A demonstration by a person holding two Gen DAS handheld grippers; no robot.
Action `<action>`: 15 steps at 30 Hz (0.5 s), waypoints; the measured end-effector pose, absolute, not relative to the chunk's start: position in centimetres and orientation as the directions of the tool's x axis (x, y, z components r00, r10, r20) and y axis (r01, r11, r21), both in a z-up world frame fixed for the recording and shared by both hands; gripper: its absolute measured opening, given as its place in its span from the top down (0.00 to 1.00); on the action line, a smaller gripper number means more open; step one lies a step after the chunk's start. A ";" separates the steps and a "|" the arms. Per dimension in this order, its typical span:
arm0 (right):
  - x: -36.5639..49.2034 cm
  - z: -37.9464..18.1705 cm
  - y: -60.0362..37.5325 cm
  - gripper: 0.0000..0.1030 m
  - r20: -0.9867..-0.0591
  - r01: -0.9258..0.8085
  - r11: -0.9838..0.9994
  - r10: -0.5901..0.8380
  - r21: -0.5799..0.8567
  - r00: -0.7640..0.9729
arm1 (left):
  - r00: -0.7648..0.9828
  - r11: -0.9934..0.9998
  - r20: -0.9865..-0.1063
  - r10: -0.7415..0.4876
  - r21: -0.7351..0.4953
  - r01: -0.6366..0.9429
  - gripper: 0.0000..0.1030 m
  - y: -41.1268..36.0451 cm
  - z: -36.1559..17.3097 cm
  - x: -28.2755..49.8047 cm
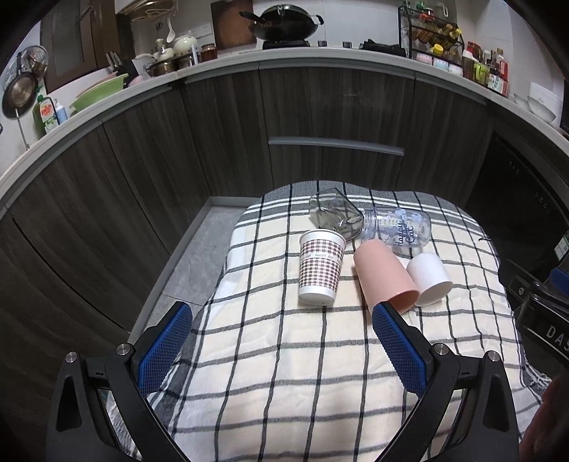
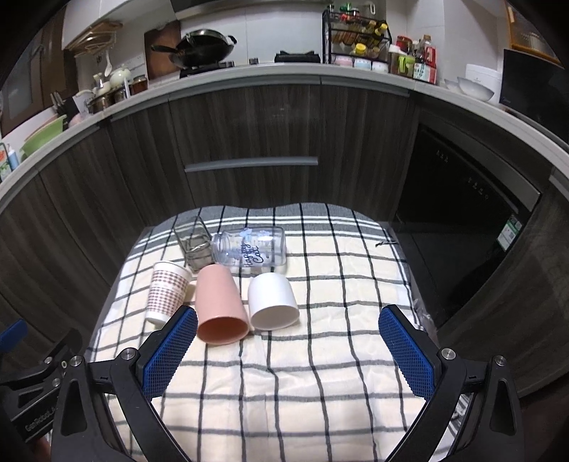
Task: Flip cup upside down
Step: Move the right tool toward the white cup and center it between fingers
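Observation:
Several cups lie on their sides on a checked cloth point(image 1: 320, 373) point(image 2: 320, 373): a houndstooth paper cup point(image 1: 320, 270) point(image 2: 166, 289), a pink cup point(image 1: 386, 277) point(image 2: 218, 305), a white cup point(image 1: 428, 273) point(image 2: 272, 300), a square clear glass point(image 1: 334, 213) point(image 2: 193, 243) and a clear printed jar point(image 1: 398, 231) point(image 2: 252, 248). My left gripper point(image 1: 282, 316) is open and empty, just short of the paper and pink cups. My right gripper point(image 2: 288, 320) is open and empty, its left pad beside the pink cup's mouth.
Dark wood cabinets point(image 1: 320, 117) point(image 2: 249, 124) with a grey handle stand close behind the cloth. A counter above holds a wok point(image 1: 284, 21), bottles and bowls. A black appliance point(image 2: 462, 213) is at the right. The other gripper's body shows at each view's edge.

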State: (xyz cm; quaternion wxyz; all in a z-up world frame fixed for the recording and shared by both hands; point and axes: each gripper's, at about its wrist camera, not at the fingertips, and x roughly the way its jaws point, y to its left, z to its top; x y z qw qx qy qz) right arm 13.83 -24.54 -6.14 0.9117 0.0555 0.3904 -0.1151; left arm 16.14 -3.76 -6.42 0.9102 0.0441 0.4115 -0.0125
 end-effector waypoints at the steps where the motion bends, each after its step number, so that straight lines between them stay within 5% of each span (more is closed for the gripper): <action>1: 14.4 -6.6 -24.7 0.01 -0.732 0.252 0.968 -0.164 0.011 0.662 | 0.656 0.996 -0.755 0.013 0.068 0.058 0.00 -3.9 -6.8 16.7; 15: 24.1 -13.0 -26.1 0.01 -0.875 0.212 0.977 -0.088 0.017 0.476 | 0.611 0.997 -0.791 0.034 0.065 0.029 0.00 -4.8 -10.8 23.0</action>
